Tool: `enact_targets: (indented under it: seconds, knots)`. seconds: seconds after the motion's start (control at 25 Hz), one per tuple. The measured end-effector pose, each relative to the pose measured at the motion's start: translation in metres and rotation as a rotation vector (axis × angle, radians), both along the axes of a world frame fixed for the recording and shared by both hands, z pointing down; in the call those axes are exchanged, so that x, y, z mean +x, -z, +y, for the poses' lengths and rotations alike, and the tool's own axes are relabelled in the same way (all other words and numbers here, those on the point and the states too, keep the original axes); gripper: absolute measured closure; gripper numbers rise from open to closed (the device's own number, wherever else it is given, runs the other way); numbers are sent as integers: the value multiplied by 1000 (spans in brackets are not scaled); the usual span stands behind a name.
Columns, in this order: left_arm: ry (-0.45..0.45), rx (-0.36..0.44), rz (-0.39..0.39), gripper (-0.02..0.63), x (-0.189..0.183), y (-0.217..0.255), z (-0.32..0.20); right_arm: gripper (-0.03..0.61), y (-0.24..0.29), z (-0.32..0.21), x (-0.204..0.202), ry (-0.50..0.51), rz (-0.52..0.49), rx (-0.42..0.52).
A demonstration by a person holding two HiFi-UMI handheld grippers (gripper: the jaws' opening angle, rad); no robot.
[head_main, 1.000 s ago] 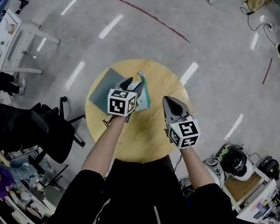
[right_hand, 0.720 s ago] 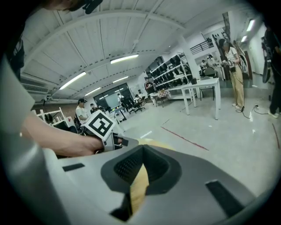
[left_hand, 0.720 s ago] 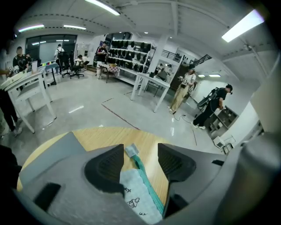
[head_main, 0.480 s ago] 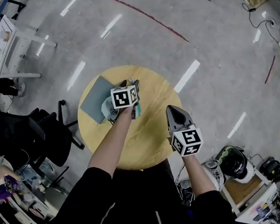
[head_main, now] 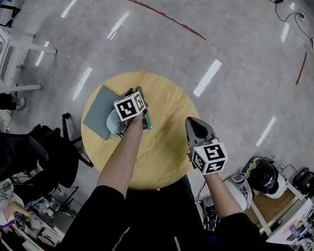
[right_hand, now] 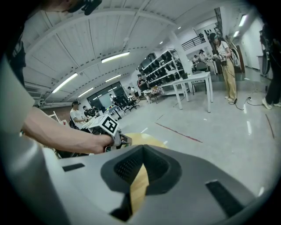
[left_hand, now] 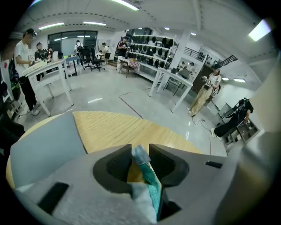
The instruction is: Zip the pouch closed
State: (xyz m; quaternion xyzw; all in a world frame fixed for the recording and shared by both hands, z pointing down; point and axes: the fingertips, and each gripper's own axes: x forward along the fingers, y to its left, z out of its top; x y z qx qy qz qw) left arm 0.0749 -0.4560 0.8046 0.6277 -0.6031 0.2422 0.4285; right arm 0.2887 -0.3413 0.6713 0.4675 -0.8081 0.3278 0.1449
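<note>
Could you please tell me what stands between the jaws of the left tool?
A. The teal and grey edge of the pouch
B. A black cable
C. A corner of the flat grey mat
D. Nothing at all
A: in the left gripper view, the pouch stands with its teal and grey edge between the jaws of the left tool, which are closing on it.

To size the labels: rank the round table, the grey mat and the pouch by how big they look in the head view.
1. Round table
2. Grey mat
3. Pouch, smallest as seen, though only part of it shows.
</note>
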Motion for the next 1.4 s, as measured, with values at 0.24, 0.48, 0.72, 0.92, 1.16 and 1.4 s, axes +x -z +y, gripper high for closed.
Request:
enact_targets:
  seconds: [0.24,0.48,0.72,0.92,1.16,1.4]
  knots:
    - [16,-8,114,552,-2,-1,7,575,1,4,-9,4,-7,-2]
    - [41,68,274,588,0,12,19,575,4,9,-20,11,-8,7]
    - [0,258,433,595,-2,59,25,575,16,22,-46,22,-17,31]
    - [-72,376,537,597,-12,102,38,575,32,32,-79,32,-30,58]
    - [-130,457,634,598,-28,146,61,575,56,45,-114,31,-29,108]
    - [-232,562,725,601,-43,205,89,575,85,66,-145,34,-16,171]
